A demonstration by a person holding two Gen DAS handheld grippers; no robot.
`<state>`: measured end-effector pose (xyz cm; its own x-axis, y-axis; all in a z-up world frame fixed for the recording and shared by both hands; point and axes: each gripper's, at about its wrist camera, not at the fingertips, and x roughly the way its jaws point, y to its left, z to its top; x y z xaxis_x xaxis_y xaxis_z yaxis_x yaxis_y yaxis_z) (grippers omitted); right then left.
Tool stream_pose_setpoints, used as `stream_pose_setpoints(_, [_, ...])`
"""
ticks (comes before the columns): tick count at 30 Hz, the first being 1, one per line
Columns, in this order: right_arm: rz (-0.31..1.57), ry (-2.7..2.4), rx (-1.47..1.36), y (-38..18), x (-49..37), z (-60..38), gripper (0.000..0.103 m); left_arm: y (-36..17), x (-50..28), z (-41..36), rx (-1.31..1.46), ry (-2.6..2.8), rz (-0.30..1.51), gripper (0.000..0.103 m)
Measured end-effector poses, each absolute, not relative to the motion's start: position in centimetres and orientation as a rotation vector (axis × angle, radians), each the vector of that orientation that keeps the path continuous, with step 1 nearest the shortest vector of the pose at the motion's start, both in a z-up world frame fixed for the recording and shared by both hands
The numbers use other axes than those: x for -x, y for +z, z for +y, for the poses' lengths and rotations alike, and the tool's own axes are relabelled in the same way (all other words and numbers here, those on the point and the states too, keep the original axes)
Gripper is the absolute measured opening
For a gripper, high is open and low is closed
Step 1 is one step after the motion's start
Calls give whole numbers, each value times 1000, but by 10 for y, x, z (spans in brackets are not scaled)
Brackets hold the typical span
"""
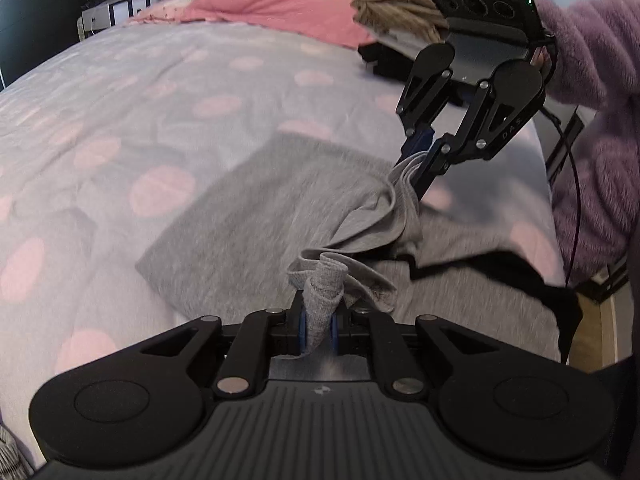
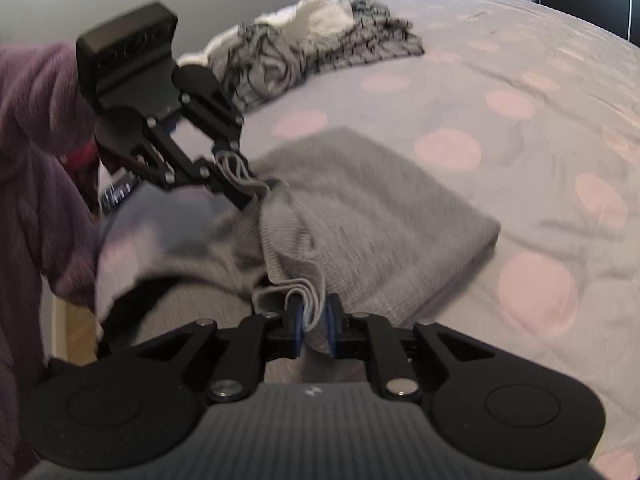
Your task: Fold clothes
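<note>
- Grey knit fabric is bunched between the blue pads of the left claw (image 1: pixel 319 326), jaws nearly closed, pinching a gathered edge of the grey garment (image 1: pixel 256 216).
- Right claw (image 2: pixel 314 330) does the same: jaws close together, clamped on a folded wad of the same garment's edge. Both claws also show in each other's view, each with fabric in the tips.
- Garment lies on the bed (image 1: pixel 120 92), far half flat as a rough rectangle, near edge lifted and stretched between the two claws, sagging in the middle.
- Handling, my guess: light, soft, limp jersey knit; drapes and stretches, no stiffness, not fragile. It bunches in the pads, so layers could slip out unevenly.
- Best hold looks like the two corners or the hem edge, well apart, to keep the fold line straight; grabbing all layers matters.
- Bed cover is grey with pink dots, slightly wrinkled; may drag with the garment.
- Purple fleece sleeve (image 1: pixel 592 60) is behind the right claw.
- No containers in view. Loose piles only: patterned clothes heap (image 2: pixel 320 40) far on the bed, tan folded item (image 1: pixel 400 4) by the pink pillow (image 1: pixel 272 8).
</note>
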<state>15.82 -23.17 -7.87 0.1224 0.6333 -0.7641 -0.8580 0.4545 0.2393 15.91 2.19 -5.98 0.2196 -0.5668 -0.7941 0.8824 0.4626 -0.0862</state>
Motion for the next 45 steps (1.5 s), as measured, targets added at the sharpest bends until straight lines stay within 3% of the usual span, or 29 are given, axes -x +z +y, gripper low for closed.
stream_pose_setpoints(3, [959,1113,310,-80,-153,-231,26,-57,-152,21,-447,-1049,876,15])
stream_pose_setpoints(5, [966,1114,330,-78,-149,-229,32,-53,-147,18,-467,-1076,892,25])
stream_pose_setpoints(10, [962,1128,348,-61,-132,-233,39,-41,-125,19,-512,-1117,920,26])
stream_pose_setpoints(15, [903,1000,220,-39,-128,-237,41,-18,-125,33,-330,-980,860,26])
stream_pose_setpoints(16, [899,951,187,-38,-131,-238,47,-16,-129,36,-275,-916,855,31])
stream_pose_setpoints(17, [896,903,156,-39,-136,-238,49,-16,-134,40,-225,-848,845,39])
stream_pose_setpoints(18, [892,856,124,-39,-140,-239,50,-17,-139,44,-185,-771,835,41])
stream_pose_setpoints(30, [940,564,-140,-86,-202,-248,50,-62,-207,51,62,-467,913,42])
stream_pose_setpoints(36, [965,672,-247,-95,-209,-251,44,-68,-204,54,121,-514,920,24])
stream_pose_setpoints(45, [1015,674,-245,-106,-216,-247,44,-76,-208,61,176,-493,994,24])
